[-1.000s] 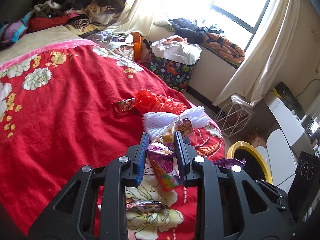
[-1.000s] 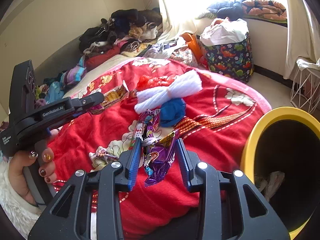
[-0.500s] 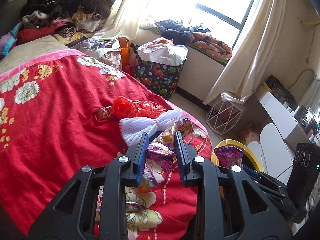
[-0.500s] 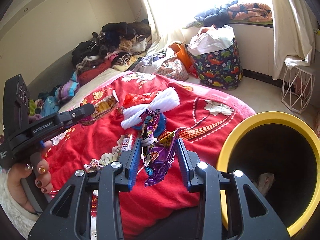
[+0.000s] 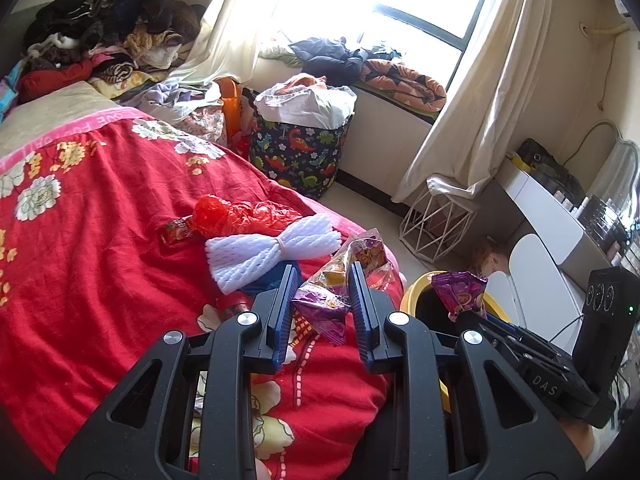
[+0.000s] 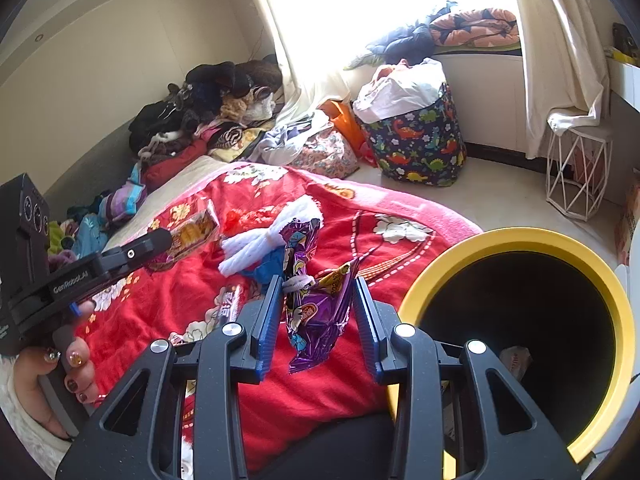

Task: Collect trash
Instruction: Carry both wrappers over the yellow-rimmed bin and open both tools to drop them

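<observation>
At lower right of the right wrist view we see the yellow-rimmed bin [image 6: 516, 236] gaping just beside the bed's red blanket [image 6: 400, 208] edge. We hold a crinkled purple snack wrapper [image 6: 316, 312] clenched in the right gripper [image 6: 316, 308], just left of the rim. Our left gripper [image 5: 322, 300] grasps a purple-and-orange wrapper [image 5: 340, 276] at lower centre, above the blanket [image 5: 100, 240].

A red floral bed [image 5: 100, 248] carries a white foam net [image 5: 272, 248], red plastic bag [image 5: 240, 216] and small snack wrapper [image 5: 176, 230].
</observation>
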The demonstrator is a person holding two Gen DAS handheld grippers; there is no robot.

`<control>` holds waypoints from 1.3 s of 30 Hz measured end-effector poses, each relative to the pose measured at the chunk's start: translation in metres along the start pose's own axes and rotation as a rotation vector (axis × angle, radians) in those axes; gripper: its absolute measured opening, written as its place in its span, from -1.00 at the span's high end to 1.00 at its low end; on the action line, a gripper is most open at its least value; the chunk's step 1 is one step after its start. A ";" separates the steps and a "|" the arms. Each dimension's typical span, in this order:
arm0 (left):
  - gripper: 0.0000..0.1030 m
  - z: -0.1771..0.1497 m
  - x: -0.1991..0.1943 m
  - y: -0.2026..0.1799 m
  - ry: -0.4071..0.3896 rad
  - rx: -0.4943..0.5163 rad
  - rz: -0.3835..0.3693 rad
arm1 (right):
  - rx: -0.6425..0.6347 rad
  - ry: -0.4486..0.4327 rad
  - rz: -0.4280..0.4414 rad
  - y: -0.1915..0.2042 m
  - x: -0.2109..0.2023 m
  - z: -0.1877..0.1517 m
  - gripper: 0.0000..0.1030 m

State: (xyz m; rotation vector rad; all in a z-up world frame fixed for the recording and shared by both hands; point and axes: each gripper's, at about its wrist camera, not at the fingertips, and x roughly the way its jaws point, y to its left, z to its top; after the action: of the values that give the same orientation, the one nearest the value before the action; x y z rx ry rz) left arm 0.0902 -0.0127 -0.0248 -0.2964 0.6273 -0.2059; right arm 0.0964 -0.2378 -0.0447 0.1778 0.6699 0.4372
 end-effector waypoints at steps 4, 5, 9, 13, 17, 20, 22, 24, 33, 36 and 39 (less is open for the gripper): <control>0.60 -0.001 0.001 -0.006 0.004 0.012 -0.009 | 0.015 -0.011 -0.012 -0.009 -0.004 0.000 0.35; 0.60 -0.001 0.001 -0.008 0.006 0.015 -0.011 | 0.019 -0.014 -0.016 -0.011 -0.005 0.001 0.34; 0.60 -0.003 0.003 -0.015 0.011 0.027 -0.021 | 0.034 -0.027 -0.031 -0.020 -0.010 0.002 0.34; 0.60 -0.005 0.005 -0.022 0.015 0.036 -0.030 | 0.053 -0.038 -0.046 -0.027 -0.014 0.002 0.35; 0.60 -0.006 0.007 -0.028 0.019 0.045 -0.039 | 0.074 -0.048 -0.061 -0.037 -0.017 0.002 0.35; 0.60 -0.008 0.008 -0.035 0.023 0.054 -0.046 | 0.087 -0.055 -0.071 -0.045 -0.020 0.002 0.35; 0.60 -0.008 0.010 -0.037 0.027 0.059 -0.053 | 0.098 -0.058 -0.077 -0.050 -0.021 0.002 0.34; 0.60 -0.009 0.011 -0.041 0.030 0.064 -0.059 | 0.105 -0.063 -0.085 -0.054 -0.023 0.002 0.35; 0.60 -0.014 0.018 -0.061 0.048 0.097 -0.088 | 0.143 -0.080 -0.117 -0.073 -0.032 -0.001 0.35; 0.60 -0.016 0.019 -0.067 0.054 0.107 -0.097 | 0.157 -0.085 -0.129 -0.077 -0.034 -0.002 0.35; 0.60 -0.018 0.022 -0.073 0.061 0.116 -0.106 | 0.171 -0.090 -0.139 -0.084 -0.036 -0.002 0.35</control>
State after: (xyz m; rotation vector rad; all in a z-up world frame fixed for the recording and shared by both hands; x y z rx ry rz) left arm 0.0895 -0.0913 -0.0259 -0.2121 0.6574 -0.3531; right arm 0.0977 -0.3287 -0.0514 0.3085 0.6270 0.2367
